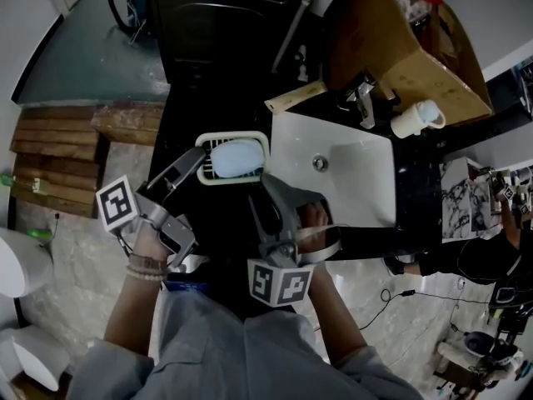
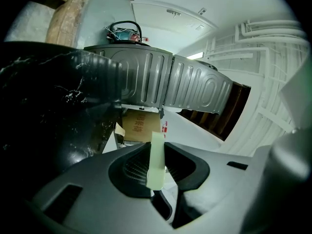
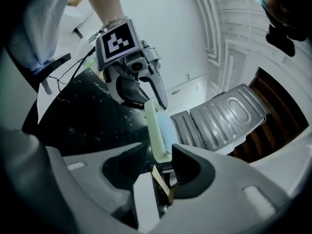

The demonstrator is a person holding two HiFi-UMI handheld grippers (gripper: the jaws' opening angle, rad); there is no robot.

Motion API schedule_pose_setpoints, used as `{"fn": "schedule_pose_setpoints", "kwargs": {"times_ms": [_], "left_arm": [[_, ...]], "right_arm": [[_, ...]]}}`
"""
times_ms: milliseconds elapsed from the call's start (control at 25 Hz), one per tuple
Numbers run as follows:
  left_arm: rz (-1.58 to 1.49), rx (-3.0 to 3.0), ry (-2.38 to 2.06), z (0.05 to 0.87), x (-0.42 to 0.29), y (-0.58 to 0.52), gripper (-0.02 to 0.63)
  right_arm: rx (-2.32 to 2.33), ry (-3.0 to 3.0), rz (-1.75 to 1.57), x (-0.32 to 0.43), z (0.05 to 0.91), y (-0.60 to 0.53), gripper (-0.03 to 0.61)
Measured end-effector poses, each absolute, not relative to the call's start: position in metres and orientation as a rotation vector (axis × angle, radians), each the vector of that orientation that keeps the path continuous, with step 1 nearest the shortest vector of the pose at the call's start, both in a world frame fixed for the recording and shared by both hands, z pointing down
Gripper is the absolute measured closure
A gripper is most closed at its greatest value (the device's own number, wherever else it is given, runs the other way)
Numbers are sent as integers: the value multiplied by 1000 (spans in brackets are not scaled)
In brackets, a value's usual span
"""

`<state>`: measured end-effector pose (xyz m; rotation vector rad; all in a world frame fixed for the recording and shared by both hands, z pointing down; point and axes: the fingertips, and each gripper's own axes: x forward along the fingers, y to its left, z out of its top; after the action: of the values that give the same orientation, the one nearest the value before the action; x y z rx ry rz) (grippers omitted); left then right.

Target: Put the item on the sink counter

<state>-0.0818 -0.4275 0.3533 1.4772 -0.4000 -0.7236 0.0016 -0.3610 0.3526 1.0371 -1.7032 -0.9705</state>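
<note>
Soap dish (image 1: 234,137): head view first. It's a cream plastic tray with a pale blue soap bar (image 1: 236,157) in it, over the black counter (image 1: 208,215) just left of the white basin (image 1: 341,182). I can't tell if it's actually down on the counter yet.
Left gripper (image 1: 198,167): same view. It comes in from the left and has the dish by its near-left edge.
Right gripper (image 1: 268,192): right beside the dish's other end, between it and the basin.
Rim (image 2: 157,155): left gripper view. My jaws are pinched on the thin cream rim, seen edge-on. It's a firm bite but a small contact.
Right gripper view: the dish (image 3: 152,126) is edge-on with the soap (image 3: 167,130) on it. Its near end sits in the gap of my right gripper (image 3: 161,165), whose jaws are wide apart and not pressing as far as I can see. The left gripper (image 3: 153,100) is on the far end.
Handling: I'm guessing light, stiff plastic. The bar looks loose and slick, so tilt it and it slides out.
Grab spot: the rim, kept level, never the soap.
</note>
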Motion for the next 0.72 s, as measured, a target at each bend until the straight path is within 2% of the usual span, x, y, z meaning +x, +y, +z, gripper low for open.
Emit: {"fn": "schedule_pose_setpoints", "kwargs": {"times_ms": [600,640,720], "left_arm": [[-664,1428,-455,392,-58,-443,529],[-662,1421,-458,395,-57,-443,529],[-658,1408,-463,401,-55,-445,529]], "right_arm": [[916,-1677,-965,22,396,-380,434],[912,-1676,-962,23,398,-381,470],[900,-1673,-958,24,403,-382,488]]}}
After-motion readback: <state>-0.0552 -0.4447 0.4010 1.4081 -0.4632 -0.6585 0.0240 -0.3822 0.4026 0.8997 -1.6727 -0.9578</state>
